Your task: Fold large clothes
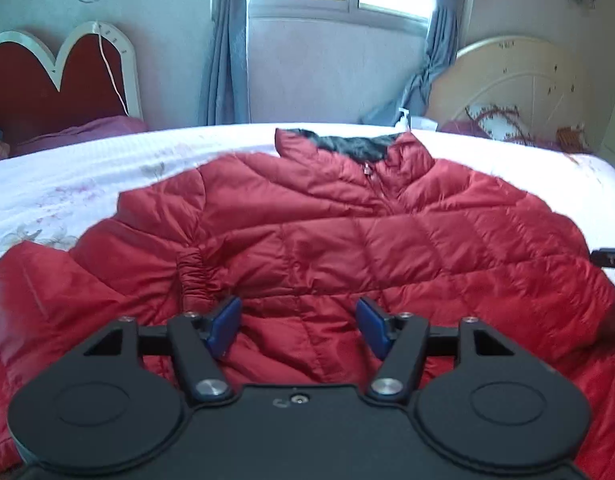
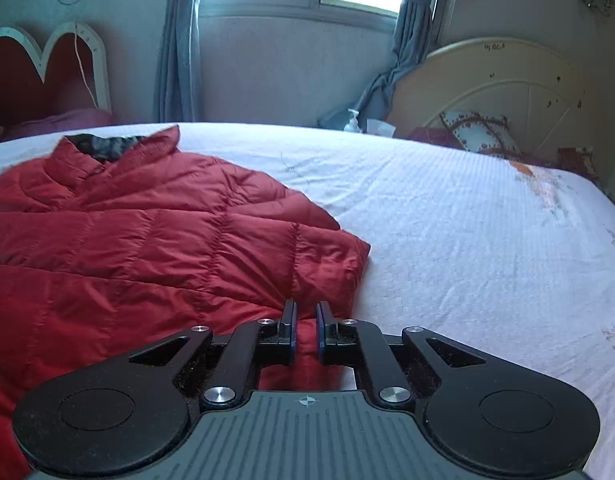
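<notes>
A red quilted puffer jacket [image 1: 347, 232] lies front up on the bed, its dark-lined collar [image 1: 355, 144] toward the far side. One sleeve is folded across the body, its elastic cuff [image 1: 193, 276] near my left gripper. My left gripper [image 1: 297, 320] is open and empty just above the jacket's lower part. In the right wrist view the jacket [image 2: 127, 240] fills the left half. My right gripper [image 2: 306, 328] is shut on a fold of the jacket's right hem edge [image 2: 307, 344].
The bed has a white sheet [image 2: 467, 240] with faint floral prints. A red heart-shaped headboard [image 1: 47, 80] stands at the left, a cream headboard [image 1: 515, 80] and a pillow [image 2: 479, 132] at the right. A window and blue curtains [image 1: 223, 60] are behind.
</notes>
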`<state>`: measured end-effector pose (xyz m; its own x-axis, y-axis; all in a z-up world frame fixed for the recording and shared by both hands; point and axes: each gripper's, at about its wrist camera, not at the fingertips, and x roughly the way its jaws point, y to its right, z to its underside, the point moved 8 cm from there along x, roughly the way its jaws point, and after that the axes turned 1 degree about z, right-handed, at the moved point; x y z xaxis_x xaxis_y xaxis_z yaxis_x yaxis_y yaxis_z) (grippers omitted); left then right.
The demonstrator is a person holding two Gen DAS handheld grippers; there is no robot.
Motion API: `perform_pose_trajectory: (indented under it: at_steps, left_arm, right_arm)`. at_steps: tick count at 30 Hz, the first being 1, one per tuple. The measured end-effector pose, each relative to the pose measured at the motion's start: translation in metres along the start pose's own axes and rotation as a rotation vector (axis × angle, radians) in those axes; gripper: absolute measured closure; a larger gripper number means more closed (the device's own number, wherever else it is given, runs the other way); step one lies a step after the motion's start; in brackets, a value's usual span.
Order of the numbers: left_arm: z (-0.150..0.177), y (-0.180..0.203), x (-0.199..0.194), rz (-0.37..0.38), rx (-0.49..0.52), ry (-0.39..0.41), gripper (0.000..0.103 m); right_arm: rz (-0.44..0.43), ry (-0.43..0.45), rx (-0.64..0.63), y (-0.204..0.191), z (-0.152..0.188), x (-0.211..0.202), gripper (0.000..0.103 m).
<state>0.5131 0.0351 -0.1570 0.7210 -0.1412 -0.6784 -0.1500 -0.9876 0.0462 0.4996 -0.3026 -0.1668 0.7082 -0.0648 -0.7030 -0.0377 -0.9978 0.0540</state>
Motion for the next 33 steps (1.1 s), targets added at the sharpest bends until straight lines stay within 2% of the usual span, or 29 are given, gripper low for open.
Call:
perform_pose_trajectory:
  at_steps: [3,7,9,16,17,19,20,21,22,23,27,33]
  left_arm:
    - [0.005,0.002,-0.001,0.009,-0.004,-0.007,0.041]
    - [0.016,0.004,0.012,0.000,0.018,-0.042,0.037]
    - [0.015,0.004,0.015,-0.005,0.024,-0.046,0.037]
    - [0.016,0.003,0.012,0.007,0.029,-0.061,0.036]
    - [0.015,0.002,0.010,0.012,0.020,-0.062,0.033]
    - [0.015,-0.001,0.000,0.022,0.008,-0.042,0.014]
    - [0.016,-0.002,-0.006,0.023,0.007,-0.025,0.013]
    - [0.016,-0.004,-0.014,0.023,0.007,-0.009,0.009]
    - [0.017,-0.008,-0.023,0.009,0.001,0.009,0.004]
    - [0.019,-0.014,-0.032,-0.007,-0.014,0.026,0.003]
    - [0.031,-0.054,-0.062,-0.047,-0.140,0.054,0.007]
    - [0.070,-0.137,-0.115,-0.181,-0.349,0.077,0.015]
  right_arm:
    - [-0.019,0.004,-0.014,-0.009,0.007,-0.015,0.095]
    - [-0.013,-0.071,-0.034,-0.014,0.033,0.000,0.095]
    - [-0.010,-0.053,-0.042,-0.015,0.036,0.001,0.095]
    - [0.023,-0.082,-0.085,-0.018,0.037,-0.003,0.095]
    - [0.023,-0.092,-0.080,-0.018,0.036,-0.006,0.095]
    - [0.026,-0.085,-0.063,-0.015,0.033,-0.018,0.095]
    - [0.034,-0.076,-0.060,-0.015,0.032,-0.024,0.076]
    - [0.058,-0.064,-0.059,-0.015,0.032,-0.031,0.020]
    - [0.079,-0.014,-0.062,-0.015,0.029,-0.042,0.006]
    - [0.071,0.019,-0.078,-0.019,0.028,-0.051,0.005]
    - [0.075,0.023,-0.117,-0.034,0.030,-0.068,0.005]
    - [0.017,0.049,-0.133,-0.064,0.026,-0.080,0.005]
